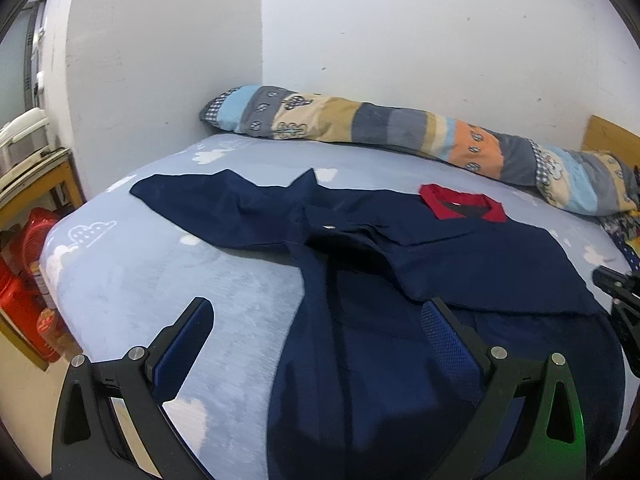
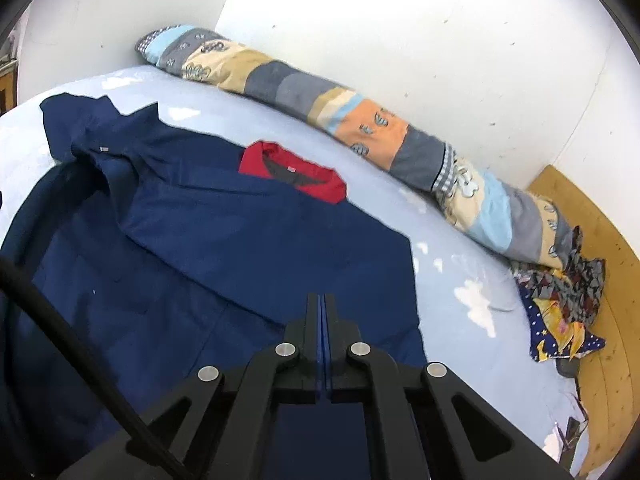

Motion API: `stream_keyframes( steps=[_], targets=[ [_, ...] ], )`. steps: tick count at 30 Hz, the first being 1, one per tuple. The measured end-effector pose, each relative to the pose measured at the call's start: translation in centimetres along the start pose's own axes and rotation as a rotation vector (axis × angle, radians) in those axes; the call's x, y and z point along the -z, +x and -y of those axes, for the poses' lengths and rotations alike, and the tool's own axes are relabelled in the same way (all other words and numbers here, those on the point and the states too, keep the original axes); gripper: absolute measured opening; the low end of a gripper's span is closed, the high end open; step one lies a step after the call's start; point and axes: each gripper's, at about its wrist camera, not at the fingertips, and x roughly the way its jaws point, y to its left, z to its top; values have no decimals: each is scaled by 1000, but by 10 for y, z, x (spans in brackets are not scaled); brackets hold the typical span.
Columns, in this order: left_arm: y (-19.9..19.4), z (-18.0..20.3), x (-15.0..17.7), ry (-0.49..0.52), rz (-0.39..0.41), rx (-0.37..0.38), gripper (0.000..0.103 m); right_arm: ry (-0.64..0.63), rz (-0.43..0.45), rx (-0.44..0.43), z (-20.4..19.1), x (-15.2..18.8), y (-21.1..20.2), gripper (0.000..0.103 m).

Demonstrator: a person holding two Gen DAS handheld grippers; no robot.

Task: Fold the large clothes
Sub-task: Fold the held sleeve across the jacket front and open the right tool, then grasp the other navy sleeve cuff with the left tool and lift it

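My left hand-held gripper (image 1: 318, 320) hangs with its jaws wide apart over the navy jacket (image 1: 400, 280), which lies spread on the blue bed (image 1: 140, 272). Its red collar (image 1: 460, 202) points toward the striped quilt roll (image 1: 400, 132) by the wall.

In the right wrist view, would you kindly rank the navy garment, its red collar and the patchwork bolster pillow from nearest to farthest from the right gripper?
1. Navy garment: directly under the right gripper, whose jaws are closed.
2. Red collar: ahead, at the garment's far edge.
3. Patchwork bolster pillow: farthest, along the wall.
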Motion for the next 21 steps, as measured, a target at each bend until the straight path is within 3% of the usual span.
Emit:
stream_keyframes(
  steps=[3,4,5,7,13,18,21],
  targets=[
    [-2,-17,-17,-35,21,-25,103,29,3,-8,6,-1,-1,4],
    [-2,-26,-26,-48,34,-35,103,43,-2,-4,8,-1,1,16],
    [-3,-35,-34,-57,44,-45,103,59,-8,-10,11,-1,2,40],
    [1,-60,-54,-77,61,-80,103,101,-17,-33,18,-1,4,72],
    [39,-169,-104,-228,-3,-144,103,105,25,-45,15,-6,-6,77],
    [99,-300,-101,-604,-160,-56,103,117,24,-130,12,-7,-10,77],
    [136,-345,-97,-675,-237,-63,103,120,30,-161,7,-10,-13,77]
  ],
)
